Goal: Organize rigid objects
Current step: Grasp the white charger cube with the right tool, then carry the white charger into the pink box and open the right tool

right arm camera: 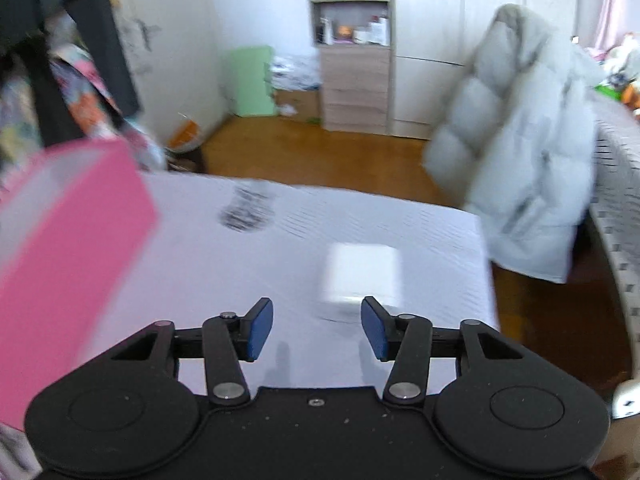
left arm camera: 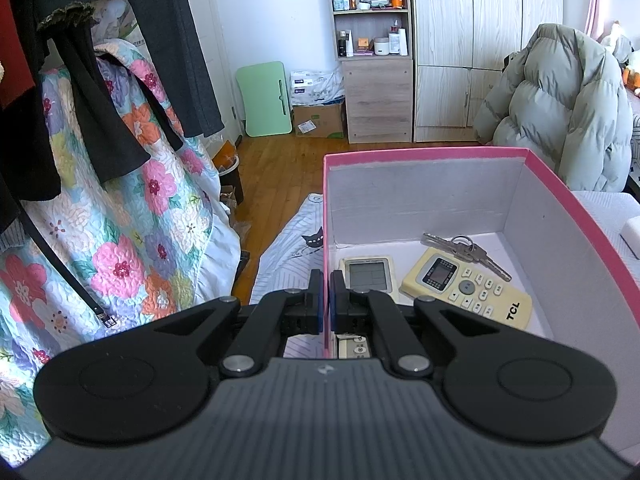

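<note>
Daylit bedroom — wood floor [left arm camera: 276, 168], pale wardrobe [left arm camera: 472, 48], open shelf unit [left arm camera: 370, 12], white walls.

Left gripper [left arm camera: 326, 280] clamped on the pink box wall [left arm camera: 327, 216], pads nearly touching. Right gripper [right arm camera: 317, 322] spread wide, holding nothing.

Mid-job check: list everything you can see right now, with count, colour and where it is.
Box: one, pink outside, white inside, on the bed.
Remotes: two, one cream TCL, one pale with a grey screen, inside the box.
Keys: one silver bunch, in the box, at the TCL remote's far end.
White block: one, on the bedsheet, blurred.
Puffer jacket: one, pale grey-green, beyond the bed.
Shelf unit: one, wood, by the far wall.
Left tongs: shut on the box's left wall.
Right tongs: open, above the sheet.
</note>
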A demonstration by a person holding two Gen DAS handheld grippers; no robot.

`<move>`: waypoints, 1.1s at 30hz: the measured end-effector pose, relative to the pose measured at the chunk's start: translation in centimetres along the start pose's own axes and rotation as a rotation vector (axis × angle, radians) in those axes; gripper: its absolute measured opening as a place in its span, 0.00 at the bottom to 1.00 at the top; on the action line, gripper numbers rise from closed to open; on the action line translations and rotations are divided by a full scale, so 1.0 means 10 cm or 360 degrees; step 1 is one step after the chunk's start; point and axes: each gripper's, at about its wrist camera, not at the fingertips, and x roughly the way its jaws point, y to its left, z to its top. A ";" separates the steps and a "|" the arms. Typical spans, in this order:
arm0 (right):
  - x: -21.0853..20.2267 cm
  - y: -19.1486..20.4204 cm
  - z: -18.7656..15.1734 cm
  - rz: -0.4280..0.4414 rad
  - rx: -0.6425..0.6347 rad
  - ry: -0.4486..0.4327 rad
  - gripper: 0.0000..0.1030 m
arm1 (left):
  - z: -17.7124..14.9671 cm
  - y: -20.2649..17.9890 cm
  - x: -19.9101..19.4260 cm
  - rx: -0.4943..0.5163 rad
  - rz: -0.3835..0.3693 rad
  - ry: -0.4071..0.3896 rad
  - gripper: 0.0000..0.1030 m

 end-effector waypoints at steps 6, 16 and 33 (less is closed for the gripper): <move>0.31 -0.05 0.00 -0.0115 -0.0132 0.0015 0.66 | -0.01 -0.04 -0.01 0.0018 0.0016 0.0002 0.02; 0.68 -0.17 0.04 -0.0023 -0.0006 -0.0065 0.63 | 0.00 -0.04 -0.01 0.0017 0.0012 0.0002 0.02; -0.22 0.72 0.21 0.0340 -0.0100 -0.0336 0.59 | 0.03 -0.04 -0.01 0.0022 0.0019 0.0017 0.02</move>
